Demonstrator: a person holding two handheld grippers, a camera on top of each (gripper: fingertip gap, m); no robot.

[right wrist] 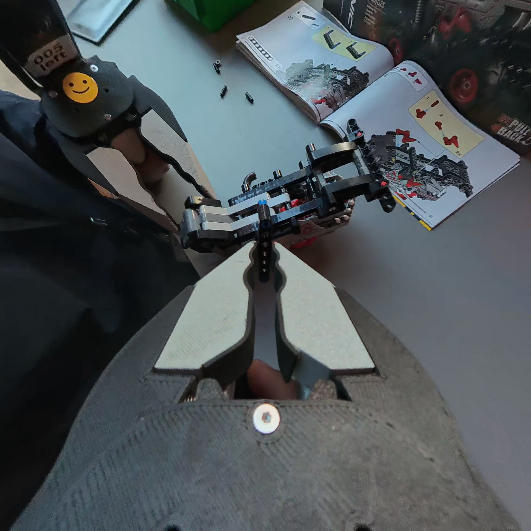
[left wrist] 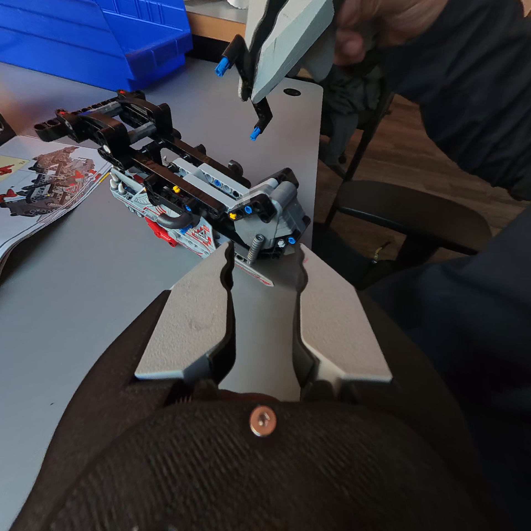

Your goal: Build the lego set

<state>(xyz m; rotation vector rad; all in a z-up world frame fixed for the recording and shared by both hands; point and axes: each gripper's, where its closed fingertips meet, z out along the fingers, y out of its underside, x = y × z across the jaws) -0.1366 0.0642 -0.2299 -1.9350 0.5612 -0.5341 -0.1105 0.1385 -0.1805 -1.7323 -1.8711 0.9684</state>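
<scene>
Grey surface (left wrist: 71, 301) carrying the part-built lego model (left wrist: 172, 184), which lies near its right edge beside an open instruction booklet (right wrist: 425, 161), with three loose black pins (right wrist: 224, 90) farther off. Right tongs (right wrist: 264, 264) are clenched on a black angled beam (left wrist: 260, 113) with blue pins (left wrist: 222, 66), held above the model; left tongs (left wrist: 265, 253), released and empty, sit at the model's near end. Judged risk: an off-axis push would miss the holes and could shove the unbraced model off the edge.
</scene>
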